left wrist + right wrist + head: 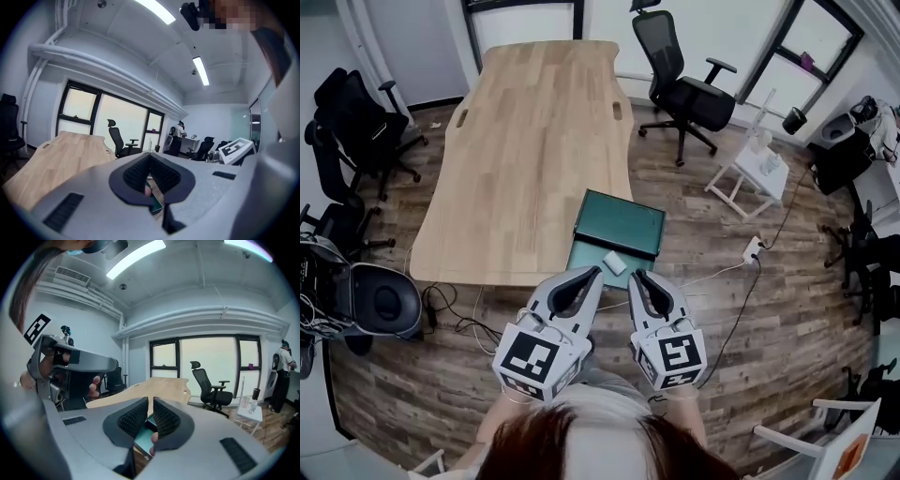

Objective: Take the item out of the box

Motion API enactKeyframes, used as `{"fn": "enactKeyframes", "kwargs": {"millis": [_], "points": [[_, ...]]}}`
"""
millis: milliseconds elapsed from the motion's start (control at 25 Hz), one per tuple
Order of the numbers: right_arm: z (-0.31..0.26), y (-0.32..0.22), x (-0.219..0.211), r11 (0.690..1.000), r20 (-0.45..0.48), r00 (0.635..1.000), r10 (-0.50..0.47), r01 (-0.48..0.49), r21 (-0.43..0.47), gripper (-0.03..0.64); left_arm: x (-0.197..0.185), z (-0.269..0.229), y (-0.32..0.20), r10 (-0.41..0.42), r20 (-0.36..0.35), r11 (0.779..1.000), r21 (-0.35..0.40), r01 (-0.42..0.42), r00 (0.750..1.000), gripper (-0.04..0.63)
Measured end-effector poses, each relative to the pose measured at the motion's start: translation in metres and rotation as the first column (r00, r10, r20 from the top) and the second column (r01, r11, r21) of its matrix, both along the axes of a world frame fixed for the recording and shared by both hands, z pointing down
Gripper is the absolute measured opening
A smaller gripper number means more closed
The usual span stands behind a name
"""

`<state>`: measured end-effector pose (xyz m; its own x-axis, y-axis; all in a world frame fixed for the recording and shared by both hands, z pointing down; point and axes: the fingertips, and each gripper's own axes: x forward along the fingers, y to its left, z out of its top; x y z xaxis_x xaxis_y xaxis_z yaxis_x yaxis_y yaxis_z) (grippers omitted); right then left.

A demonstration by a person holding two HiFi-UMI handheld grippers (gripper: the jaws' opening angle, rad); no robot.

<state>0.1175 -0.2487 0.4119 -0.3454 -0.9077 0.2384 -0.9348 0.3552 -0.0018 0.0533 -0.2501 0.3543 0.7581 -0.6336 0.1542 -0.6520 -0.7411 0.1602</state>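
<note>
A dark green box [619, 223] sits open at the near right edge of the wooden table [534, 141], overhanging it toward me. A small white item [616, 263] lies in the box's lighter teal lower half. Both grippers hang side by side just short of the box, close to my body. My left gripper [598, 272] is shut with nothing between its jaws. My right gripper [636, 274] is shut too and holds nothing. Each gripper view shows only a sliver of the box [156, 202] [143, 439] below the closed jaws [150, 157] [151, 401].
Black office chairs stand at the far right [684, 84] and along the left [356, 122]. A white side table [750, 173] is at the right, with a power strip and cable [753, 249] on the wood floor. Black equipment [366, 300] is at the left.
</note>
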Motion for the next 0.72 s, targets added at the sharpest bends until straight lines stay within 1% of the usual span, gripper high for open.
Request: {"fn": "enactKeyframes", "kwargs": {"millis": [160,440,560,720], "points": [[0.018,-0.014,0.0,0.998,-0.015,0.999,-0.041,0.041,-0.045,0.072,0.003,0.004,-0.011,-0.012,0.008,1.0,-0.007,0.012,1.0,0.008],[0.06,-0.041,-0.002,0.985,-0.073,0.991,-0.112,0.101,-0.137,0.086,0.0,0.011,-0.031,-0.035,0.008,0.999,-0.033,0.036,0.999,0.008],[0.078,-0.051,-0.004,0.977,-0.094,0.986,-0.141,0.123,-0.175,0.089,-0.001,0.015,-0.039,-0.054,0.008,0.996,-0.068,0.054,0.999,0.009],[0.102,-0.06,-0.008,0.963,-0.124,0.977,-0.175,0.144,-0.227,0.1,-0.006,0.019,-0.048,-0.06,0.014,0.996,-0.06,0.06,0.998,0.008]]}}
